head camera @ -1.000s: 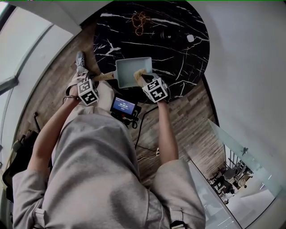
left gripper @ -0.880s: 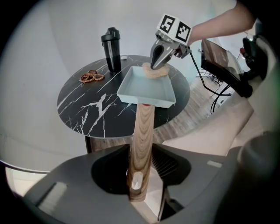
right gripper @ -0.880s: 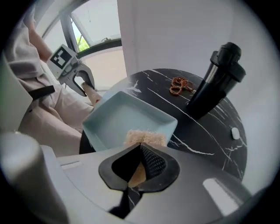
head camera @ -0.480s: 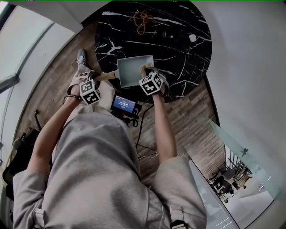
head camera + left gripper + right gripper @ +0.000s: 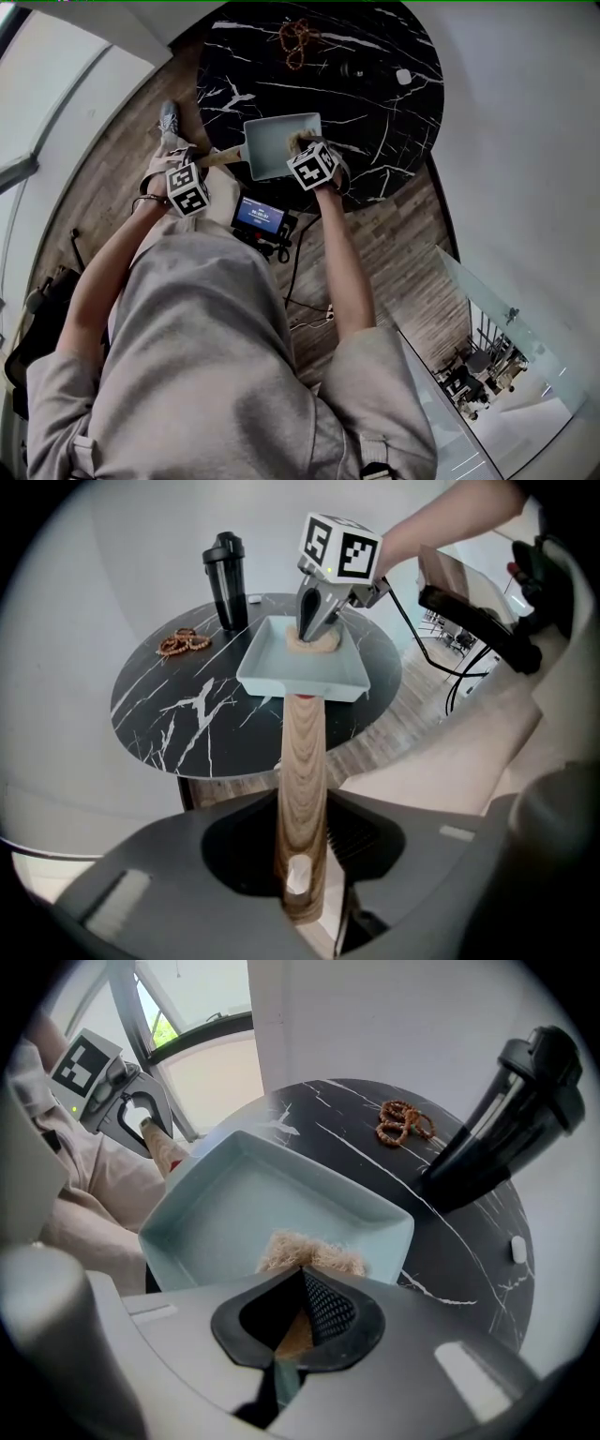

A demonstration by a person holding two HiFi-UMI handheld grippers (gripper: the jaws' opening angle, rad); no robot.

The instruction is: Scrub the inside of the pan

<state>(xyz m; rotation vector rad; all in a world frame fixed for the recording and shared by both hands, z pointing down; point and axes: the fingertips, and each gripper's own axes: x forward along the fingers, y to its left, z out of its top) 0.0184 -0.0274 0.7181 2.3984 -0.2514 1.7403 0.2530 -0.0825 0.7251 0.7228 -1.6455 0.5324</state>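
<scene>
A pale blue square pan [image 5: 267, 141] [image 5: 277, 667] [image 5: 225, 1208] sits at the near edge of a round black marble table [image 5: 375, 103]. Its wooden handle [image 5: 303, 780] [image 5: 217, 159] sticks out over the table's edge. The handle lies between the jaws of my left gripper [image 5: 202, 169] [image 5: 302, 841]. Those jaws are closing, and a thin gap still shows on the handle's right side. My right gripper [image 5: 302, 150] [image 5: 314, 630] [image 5: 298, 1321] is shut on a tan fibrous scrubber [image 5: 309, 1251] [image 5: 314, 645]. The scrubber presses on the pan's floor near its right wall.
At the table's far side stand a black tumbler [image 5: 225, 578] [image 5: 506, 1119], a coil of brown beads [image 5: 293, 39] [image 5: 183, 641] [image 5: 403, 1121] and a small white object [image 5: 401, 78] [image 5: 517, 1249]. A device with a lit screen [image 5: 260, 218] hangs at my waist.
My right gripper has carried the scrubber farther into the pan, away from me and slightly left. The left gripper has stayed at the handle.
</scene>
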